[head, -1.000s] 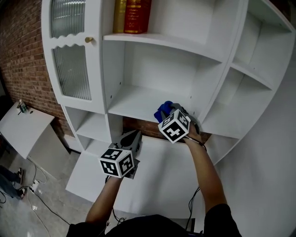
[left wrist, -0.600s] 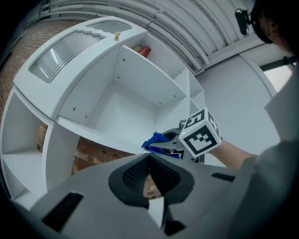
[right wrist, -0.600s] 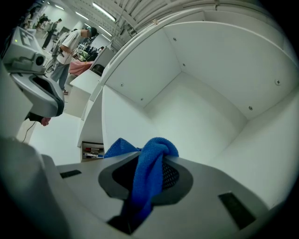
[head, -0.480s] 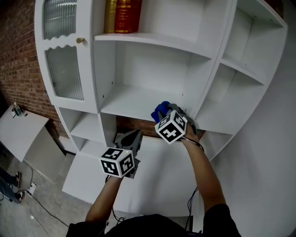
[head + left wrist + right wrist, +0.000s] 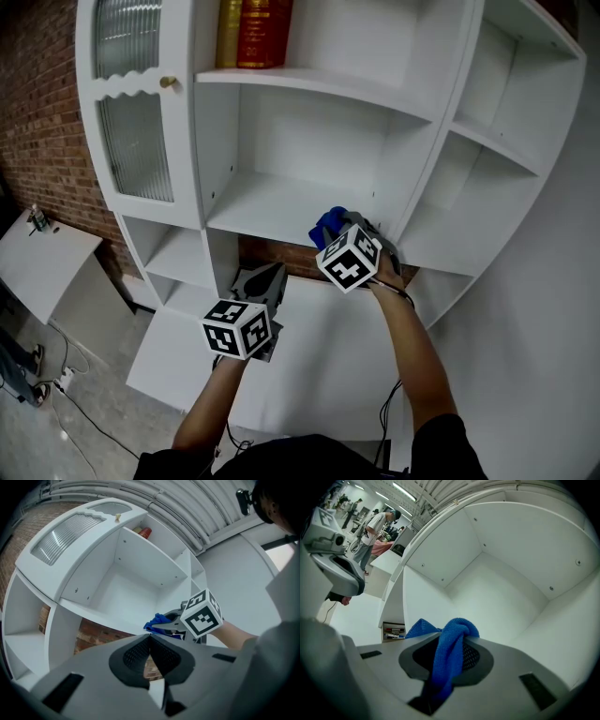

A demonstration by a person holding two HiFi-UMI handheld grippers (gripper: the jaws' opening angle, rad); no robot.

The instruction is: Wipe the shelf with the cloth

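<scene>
Blue terry cloth (image 5: 449, 660): judged soft, light, limp, best gripped at a gathered fold. It was pinched mid-bunch by the right gripper (image 5: 337, 232), at the front edge of the white shelf (image 5: 267, 202); contact unclear. The left gripper (image 5: 150, 641) hung lower, jaws pressed together, empty.

A blue terry cloth (image 5: 327, 222), bunched into a loose knot, is pinched in our right gripper (image 5: 451, 644), its folds spilling over the jaws. In the head view we hold it at the white shelf's (image 5: 267, 199) front edge, toward 4 o'clock from the board's middle. We cannot tell whether cloth and board touch.
</scene>
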